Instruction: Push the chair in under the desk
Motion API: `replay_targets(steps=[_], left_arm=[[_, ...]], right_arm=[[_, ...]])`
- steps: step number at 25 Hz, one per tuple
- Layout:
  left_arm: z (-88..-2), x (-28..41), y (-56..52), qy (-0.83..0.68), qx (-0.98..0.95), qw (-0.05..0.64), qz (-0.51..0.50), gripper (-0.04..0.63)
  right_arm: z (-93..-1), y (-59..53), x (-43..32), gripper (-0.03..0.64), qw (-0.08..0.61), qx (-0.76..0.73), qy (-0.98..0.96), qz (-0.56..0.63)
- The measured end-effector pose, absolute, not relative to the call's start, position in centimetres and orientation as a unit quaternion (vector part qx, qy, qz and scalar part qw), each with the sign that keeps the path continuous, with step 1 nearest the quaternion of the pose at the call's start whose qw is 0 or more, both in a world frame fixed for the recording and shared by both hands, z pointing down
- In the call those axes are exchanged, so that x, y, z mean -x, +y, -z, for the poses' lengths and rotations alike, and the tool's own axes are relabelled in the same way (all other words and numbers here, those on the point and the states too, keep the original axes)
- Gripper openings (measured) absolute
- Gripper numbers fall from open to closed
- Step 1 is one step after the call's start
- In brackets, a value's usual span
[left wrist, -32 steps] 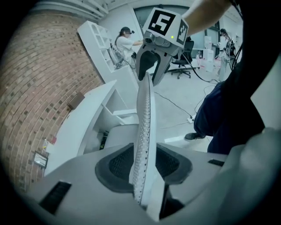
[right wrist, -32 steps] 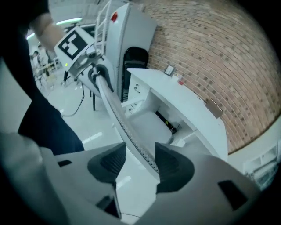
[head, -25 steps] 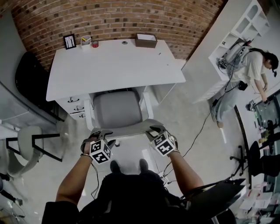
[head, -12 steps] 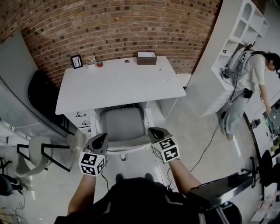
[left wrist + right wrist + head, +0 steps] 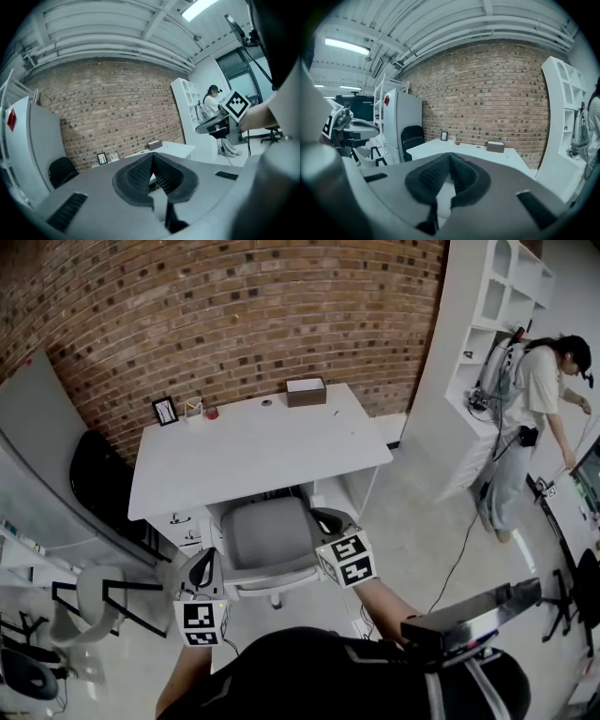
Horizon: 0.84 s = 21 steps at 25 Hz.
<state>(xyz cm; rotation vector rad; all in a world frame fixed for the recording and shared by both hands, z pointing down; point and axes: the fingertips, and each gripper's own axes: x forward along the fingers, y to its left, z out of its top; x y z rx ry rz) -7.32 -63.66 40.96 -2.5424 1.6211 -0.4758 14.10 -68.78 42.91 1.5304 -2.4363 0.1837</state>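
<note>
The grey office chair (image 5: 267,535) stands with its seat partly under the white desk (image 5: 253,451), its back toward me. My left gripper (image 5: 203,570) hangs in the air near the chair's left rear corner, apart from it. My right gripper (image 5: 328,518) hovers by the chair's right rear corner, also clear of it. In the left gripper view the pads of the left gripper (image 5: 152,158) meet with nothing between them. The right gripper (image 5: 450,157) shows the same in its own view, pointing at the desk (image 5: 459,151).
A brown box (image 5: 306,390), a picture frame (image 5: 165,411) and small items sit at the desk's far edge by the brick wall. A drawer unit (image 5: 183,521) stands under the desk's left side. A black chair (image 5: 98,488) and grey stool (image 5: 94,596) are left; a person (image 5: 525,409) stands right.
Both grippers have let go of the chair's back, risen and closed. The chair now sits further under the desk than at first.
</note>
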Motion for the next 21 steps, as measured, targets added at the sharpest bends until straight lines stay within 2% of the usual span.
replay_targets(steps=[5, 21], left_arm=[[-40.2, 9.3, -64.7, 0.558, 0.822, 0.001, 0.118, 0.008], [-40.4, 9.0, -64.6, 0.569, 0.816, -0.002, 0.101, 0.008]], right_arm=[[-42.4, -69.1, -13.9, 0.008, 0.124, -0.520, -0.843, -0.065], [-43.0, -67.8, -14.3, 0.008, 0.137, -0.521, -0.840, -0.060]])
